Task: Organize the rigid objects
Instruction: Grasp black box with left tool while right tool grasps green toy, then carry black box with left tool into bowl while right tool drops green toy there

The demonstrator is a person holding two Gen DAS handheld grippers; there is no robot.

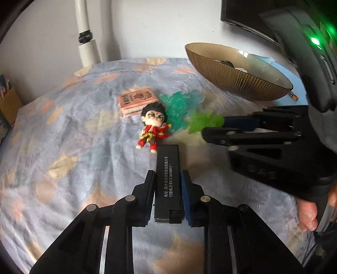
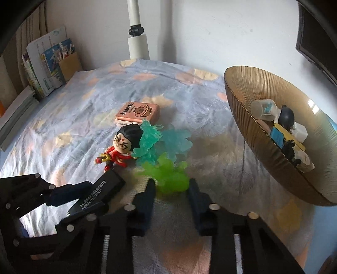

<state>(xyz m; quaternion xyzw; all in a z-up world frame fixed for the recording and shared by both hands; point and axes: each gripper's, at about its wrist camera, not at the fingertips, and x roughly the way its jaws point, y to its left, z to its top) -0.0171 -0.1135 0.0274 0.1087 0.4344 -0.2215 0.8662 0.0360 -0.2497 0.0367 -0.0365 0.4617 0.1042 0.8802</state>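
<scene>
My left gripper (image 1: 168, 178) is shut on a black lighter with white print (image 1: 168, 179), held just above the cloth; it also shows in the right wrist view (image 2: 96, 196). My right gripper (image 2: 171, 185) is open around a bright green translucent piece (image 2: 168, 175), seen at its tips in the left wrist view (image 1: 202, 122). A red-clothed figurine (image 2: 120, 147) lies next to a teal translucent piece (image 2: 160, 143) and a pink card box (image 2: 138, 112).
A ribbed amber glass bowl (image 2: 242, 101) stands at the right holding several small items. A white pole (image 2: 138, 40) rises at the back wall. Books and a pencil box (image 2: 48, 67) stand at the far left. A dark monitor (image 1: 242, 14) is at top right.
</scene>
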